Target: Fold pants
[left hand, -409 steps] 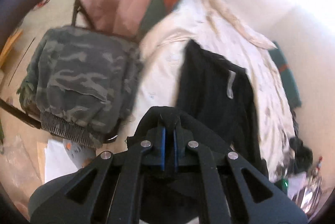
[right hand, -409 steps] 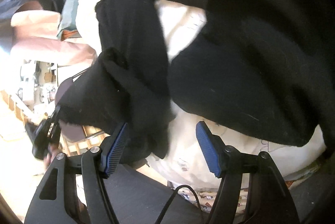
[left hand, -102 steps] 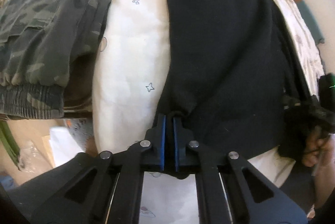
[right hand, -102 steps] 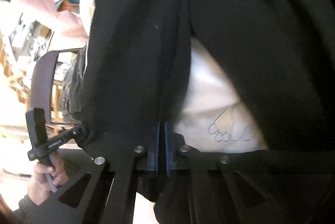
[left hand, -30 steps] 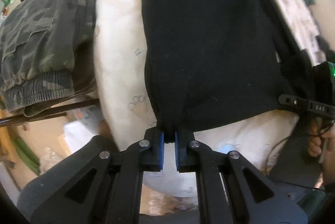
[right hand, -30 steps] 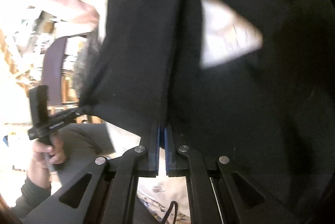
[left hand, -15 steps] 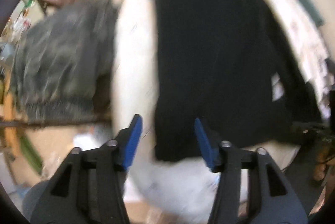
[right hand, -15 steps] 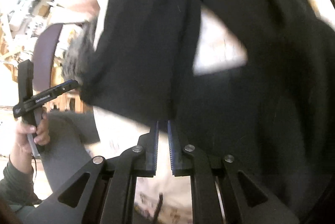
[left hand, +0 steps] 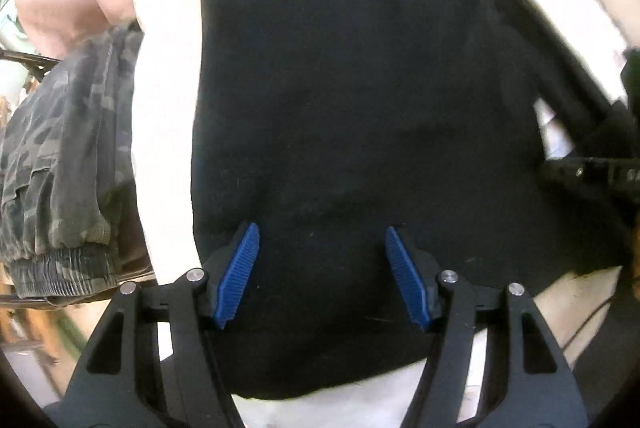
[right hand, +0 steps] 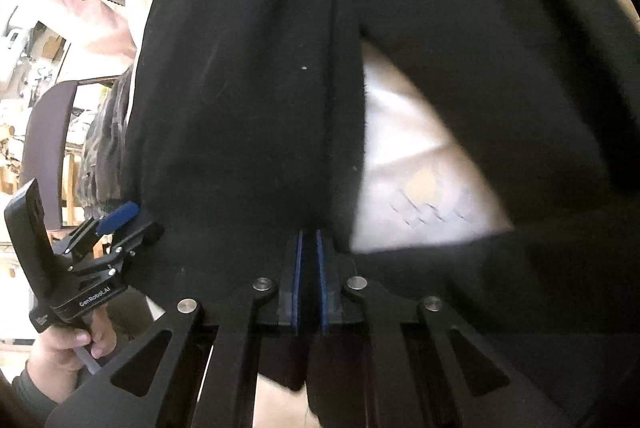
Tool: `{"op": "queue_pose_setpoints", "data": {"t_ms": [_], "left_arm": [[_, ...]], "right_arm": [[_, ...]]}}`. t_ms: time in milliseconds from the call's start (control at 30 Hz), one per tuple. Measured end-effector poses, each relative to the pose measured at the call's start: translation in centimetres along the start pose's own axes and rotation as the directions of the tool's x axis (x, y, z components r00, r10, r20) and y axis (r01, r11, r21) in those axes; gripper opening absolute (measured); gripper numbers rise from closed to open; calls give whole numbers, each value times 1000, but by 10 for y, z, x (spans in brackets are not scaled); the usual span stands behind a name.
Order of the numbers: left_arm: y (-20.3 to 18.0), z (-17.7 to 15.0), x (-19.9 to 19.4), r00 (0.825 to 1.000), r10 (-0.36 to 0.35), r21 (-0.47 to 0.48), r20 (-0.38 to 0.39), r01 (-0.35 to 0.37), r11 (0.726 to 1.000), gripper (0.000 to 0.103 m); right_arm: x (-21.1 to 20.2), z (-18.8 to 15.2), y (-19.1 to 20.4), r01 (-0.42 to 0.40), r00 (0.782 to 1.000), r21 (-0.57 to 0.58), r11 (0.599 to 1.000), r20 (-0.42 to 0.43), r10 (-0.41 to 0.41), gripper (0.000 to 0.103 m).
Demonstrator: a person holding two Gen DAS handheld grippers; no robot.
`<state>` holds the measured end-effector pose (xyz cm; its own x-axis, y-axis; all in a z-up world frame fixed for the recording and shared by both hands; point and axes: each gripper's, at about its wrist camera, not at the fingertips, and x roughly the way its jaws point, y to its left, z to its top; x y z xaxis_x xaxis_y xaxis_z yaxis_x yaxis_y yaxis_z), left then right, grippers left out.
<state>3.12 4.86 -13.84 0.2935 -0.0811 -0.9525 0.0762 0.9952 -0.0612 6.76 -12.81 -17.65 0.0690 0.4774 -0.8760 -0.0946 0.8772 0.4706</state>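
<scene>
Black pants (left hand: 360,99) lie spread on a white bed cover (left hand: 164,155), directly under and ahead of both tools. The left hand-held gripper (left hand: 322,278) stands wide over the near hem, its blue pads clear of the cloth. The right hand-held gripper (right hand: 308,276) is narrow, nearly closed, with a dark fold of the pants seemingly pinched between its pads. One leg looks laid over the other, though a patch of cover shows at a gap, so the lengthwise fold seems roughly done; the crosswise folds remain. Camouflage trousers (left hand: 60,163) sit to the left.
</scene>
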Motion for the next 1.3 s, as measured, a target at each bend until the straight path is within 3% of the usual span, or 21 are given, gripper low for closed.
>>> {"op": "queue_pose_setpoints", "data": {"t_ms": [100, 233, 333, 433, 500, 633, 700, 833, 967, 1067, 1167, 1300], "left_arm": [[2, 5, -15, 994, -83, -64, 73, 88, 994, 63], [-3, 12, -1, 994, -88, -105, 66, 95, 990, 63], [-9, 10, 22, 999, -34, -93, -6, 33, 995, 63], [-17, 10, 37, 998, 53, 9, -36, -52, 999, 66], [-19, 13, 34, 998, 49, 3, -34, -49, 999, 68], [-9, 18, 12, 1000, -10, -96, 29, 13, 995, 68], [-7, 21, -1, 996, -53, -129, 78, 63, 990, 75], [-23, 26, -26, 982, -90, -105, 168, 108, 989, 80], [-64, 24, -29, 973, -161, -6, 165, 164, 986, 81], [-94, 21, -25, 969, -220, 62, 114, 214, 975, 81], [-124, 11, -27, 968, -247, 105, 54, 240, 965, 81], [-137, -12, -26, 948, -316, 5, -24, 317, 949, 81]], "right_arm": [[-12, 2, 13, -52, 998, -55, 997, 39, 54, 11], [14, 4, 14, -101, 995, -7, 995, 5, 101, 11], [42, -3, 4, -67, 997, 42, 997, -34, 69, 7], [45, -6, 1, -75, 997, 81, 994, -5, 76, 7], [31, -10, 2, -95, 995, 85, 992, 15, 94, 11], [-23, -22, 12, -144, 985, 8, 990, 102, 142, 11], [-61, -32, 8, -161, 975, -16, 987, 153, 161, 11], [-143, -44, -31, -111, 957, 22, 994, 273, 101, 12], [-208, -53, -86, -38, 938, 140, 989, 347, -13, 30], [-230, -64, -115, -67, 913, 202, 977, 407, -21, 60], [-232, -71, -141, -101, 901, 217, 971, 434, -3, 62], [-216, -78, -150, -143, 894, 208, 968, 447, 36, 62]]}}
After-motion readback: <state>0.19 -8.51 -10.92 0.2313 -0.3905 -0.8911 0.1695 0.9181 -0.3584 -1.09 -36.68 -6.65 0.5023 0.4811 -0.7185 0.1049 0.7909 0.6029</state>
